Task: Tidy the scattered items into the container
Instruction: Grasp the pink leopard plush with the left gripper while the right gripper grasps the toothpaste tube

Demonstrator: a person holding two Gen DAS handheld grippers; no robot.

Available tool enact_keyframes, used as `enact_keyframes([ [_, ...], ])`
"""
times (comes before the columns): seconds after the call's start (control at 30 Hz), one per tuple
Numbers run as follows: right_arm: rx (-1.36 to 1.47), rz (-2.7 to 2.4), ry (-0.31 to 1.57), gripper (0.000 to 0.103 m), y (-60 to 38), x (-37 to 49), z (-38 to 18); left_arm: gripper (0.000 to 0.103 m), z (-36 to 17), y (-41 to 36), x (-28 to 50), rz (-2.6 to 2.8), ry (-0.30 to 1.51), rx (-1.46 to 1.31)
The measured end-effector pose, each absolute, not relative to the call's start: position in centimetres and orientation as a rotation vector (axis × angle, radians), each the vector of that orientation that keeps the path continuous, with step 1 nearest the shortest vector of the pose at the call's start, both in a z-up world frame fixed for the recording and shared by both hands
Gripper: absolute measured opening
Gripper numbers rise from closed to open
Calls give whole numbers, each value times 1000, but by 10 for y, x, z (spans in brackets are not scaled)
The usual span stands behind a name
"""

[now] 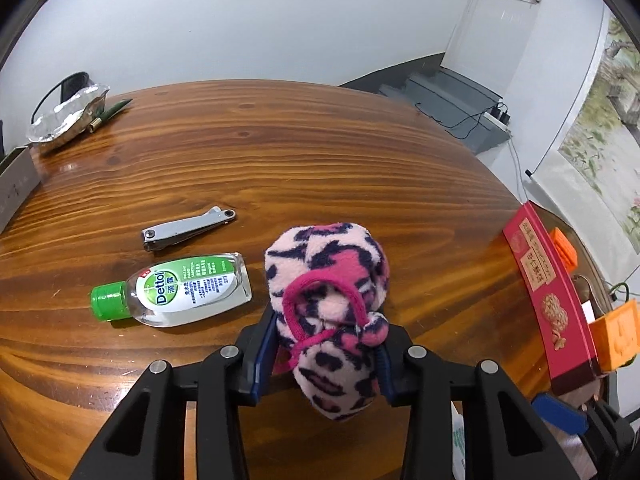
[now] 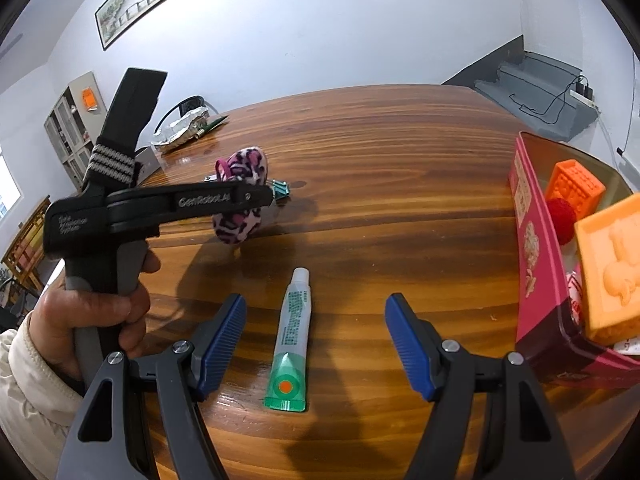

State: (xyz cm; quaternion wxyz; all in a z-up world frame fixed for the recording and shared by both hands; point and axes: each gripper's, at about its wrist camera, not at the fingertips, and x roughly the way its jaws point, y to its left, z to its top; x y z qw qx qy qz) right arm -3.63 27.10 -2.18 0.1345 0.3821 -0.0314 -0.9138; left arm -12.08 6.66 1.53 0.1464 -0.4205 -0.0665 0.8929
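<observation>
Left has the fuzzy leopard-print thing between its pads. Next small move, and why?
Probably lift it clear and carry it toward the red box. The left gripper's pads are pinching the leopard-print plush, and the box stands open at the table's right edge, already holding orange blocks.

On the wooden table point(image 1: 320, 152) lie one rolled leopard-print fleece sock point(image 1: 326, 312), one bottle of hand sanitizer point(image 1: 176, 292), one nail clipper point(image 1: 188, 227) and one small tube point(image 2: 291, 332). One red box point(image 2: 536, 264) holds two orange blocks point(image 2: 576, 188) and one red ball point(image 2: 562, 216). Two grippers point(image 2: 316, 344) are in view.
</observation>
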Motion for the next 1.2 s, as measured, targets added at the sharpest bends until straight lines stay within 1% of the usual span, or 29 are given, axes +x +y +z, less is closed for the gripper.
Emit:
enact_keyframes([
  [0.17,1124,-2647,-94,75,273,-40,-25,43,17,64,-115,2579,-190,-1207],
  [0.3,1128,-2638,-84,75,271,-43,-28,43,17,66,-101,2575,-145,-1194],
  [0.4,1146,-2624,-48,75,265,-46,-31,43,22,64,-93,2582,-137,-1173],
  [0.47,1168,-2624,11,75,258,-50,-34,43,24,62,-90,2585,-148,-1163],
  [0.53,1200,-2626,104,70,248,-55,-37,43,27,58,-88,2589,-164,-1154],
  [0.6,1231,-2610,163,60,241,-60,-40,43,29,54,-87,2592,-179,-1147],
  [0.63,1255,-2602,197,58,236,-63,-43,43,30,53,-87,2592,-186,-1146],
  [0.67,1274,-2594,228,53,232,-66,-46,43,30,52,-87,2591,-191,-1144],
  [0.73,1252,-2608,269,50,228,-65,-46,43,31,50,-87,2587,-194,-1137],
  [0.77,1240,-2616,291,46,226,-62,-46,43,32,50,-87,2587,-196,-1133],
  [0.83,1226,-2619,304,33,224,-59,-47,43,34,48,-86,2583,-215,-1127],
  [0.87,1225,-2615,294,23,225,-57,-47,43,35,47,-86,2579,-231,-1124],
  [0.93,1222,-2605,255,23,229,-56,-47,43,36,46,-85,2577,-249,-1122],
  [1.07,1214,-2591,112,23,249,-53,-43,43,39,47,-83,2572,-263,-1108],
  [1.2,1122,-2643,2,23,271,-41,-25,43,39,53,-80,2560,-252,-1104],
])
